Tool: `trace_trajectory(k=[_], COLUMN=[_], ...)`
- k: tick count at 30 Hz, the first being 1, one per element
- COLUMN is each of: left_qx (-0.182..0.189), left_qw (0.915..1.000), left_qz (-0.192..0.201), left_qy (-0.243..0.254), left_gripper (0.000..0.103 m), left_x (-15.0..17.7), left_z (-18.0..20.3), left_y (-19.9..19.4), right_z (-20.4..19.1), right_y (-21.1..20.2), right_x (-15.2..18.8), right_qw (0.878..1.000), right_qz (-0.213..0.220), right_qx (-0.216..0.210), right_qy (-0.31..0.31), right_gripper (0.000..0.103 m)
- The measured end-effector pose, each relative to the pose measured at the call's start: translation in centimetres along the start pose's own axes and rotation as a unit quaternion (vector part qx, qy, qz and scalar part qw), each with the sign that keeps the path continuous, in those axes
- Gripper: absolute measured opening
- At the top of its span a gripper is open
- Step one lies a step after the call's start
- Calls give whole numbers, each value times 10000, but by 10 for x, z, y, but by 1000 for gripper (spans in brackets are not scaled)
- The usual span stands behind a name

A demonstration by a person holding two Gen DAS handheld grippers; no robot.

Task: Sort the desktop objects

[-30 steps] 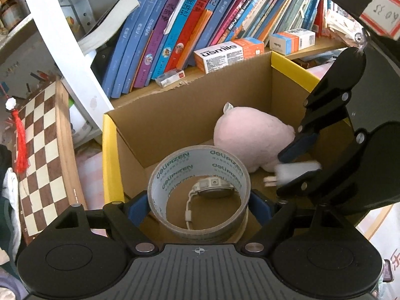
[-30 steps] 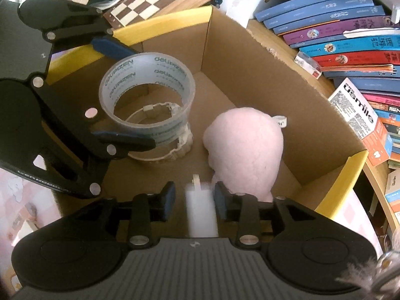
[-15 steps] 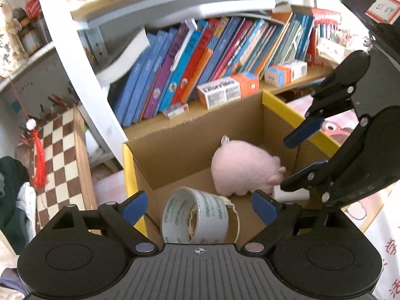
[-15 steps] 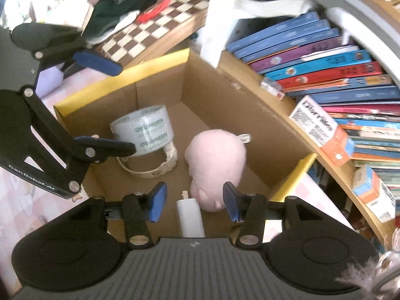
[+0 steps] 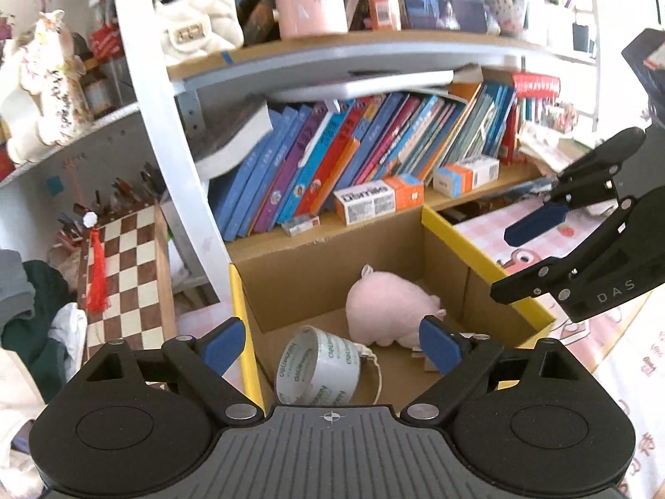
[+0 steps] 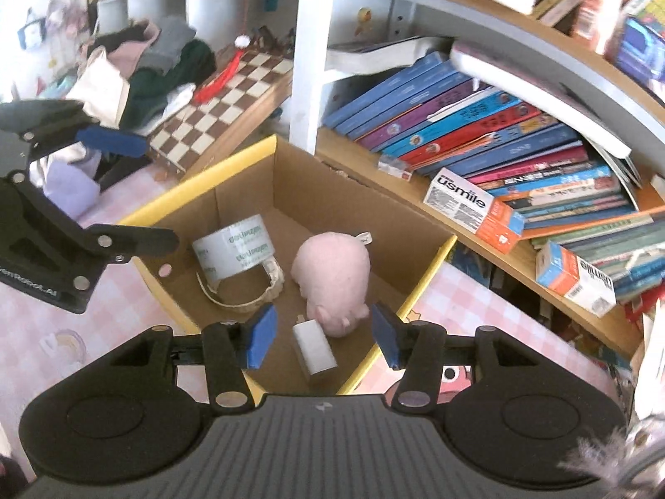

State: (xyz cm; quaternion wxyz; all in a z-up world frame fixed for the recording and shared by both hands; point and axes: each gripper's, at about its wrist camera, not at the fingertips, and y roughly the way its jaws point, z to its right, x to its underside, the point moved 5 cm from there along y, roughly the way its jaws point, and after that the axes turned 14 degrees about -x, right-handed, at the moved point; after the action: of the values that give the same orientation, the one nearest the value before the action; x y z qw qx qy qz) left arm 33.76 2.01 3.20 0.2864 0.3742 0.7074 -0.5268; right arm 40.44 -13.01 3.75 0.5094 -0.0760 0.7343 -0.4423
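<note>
A cardboard box with yellow rims [image 5: 444, 224] [image 6: 232, 156] stands on the pink checked table. Inside lie a clear tape roll [image 5: 318, 368] [image 6: 235, 249] on its side, a white watch [image 6: 249, 297] under it, a pink plush pig [image 5: 388, 305] [image 6: 332, 274] and a white charger [image 6: 314, 347]. My left gripper [image 5: 332, 343] is open and empty, above the box's near side. My right gripper [image 6: 322, 332] is open and empty, above the charger. Each gripper shows in the other's view, the right one [image 5: 540, 249] and the left one [image 6: 124, 191].
A bookshelf with leaning books [image 5: 353, 158] [image 6: 478, 137] and white-and-orange boxes [image 5: 378, 199] [image 6: 474, 208] stands right behind the box. A chessboard [image 5: 124, 274] [image 6: 224, 104] and a pile of clothes [image 6: 158, 58] lie to the left.
Both grippers opened, let go of the tape roll and the charger into the box, then rose and drew back. The tape roll tipped onto its side.
</note>
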Motion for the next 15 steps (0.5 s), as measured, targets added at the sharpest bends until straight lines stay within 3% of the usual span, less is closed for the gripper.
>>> trace_trajectory(k=[9,15], left_qx=[-16,-57], left_qw=[9996,9995], left_qz=[245,198], left_qy=[-153,-254], left_gripper=[96,96], left_x=[14,33], left_z=[-13,-20], left_y=[-50,-68], right_z=[-32,-51], right_y=[-36,-54], right_x=[18,37], right_qw=[9988,9972], right_qz=[392,531], right_qx=[128,273], right_qy=[272,446], right_gripper=[54,56])
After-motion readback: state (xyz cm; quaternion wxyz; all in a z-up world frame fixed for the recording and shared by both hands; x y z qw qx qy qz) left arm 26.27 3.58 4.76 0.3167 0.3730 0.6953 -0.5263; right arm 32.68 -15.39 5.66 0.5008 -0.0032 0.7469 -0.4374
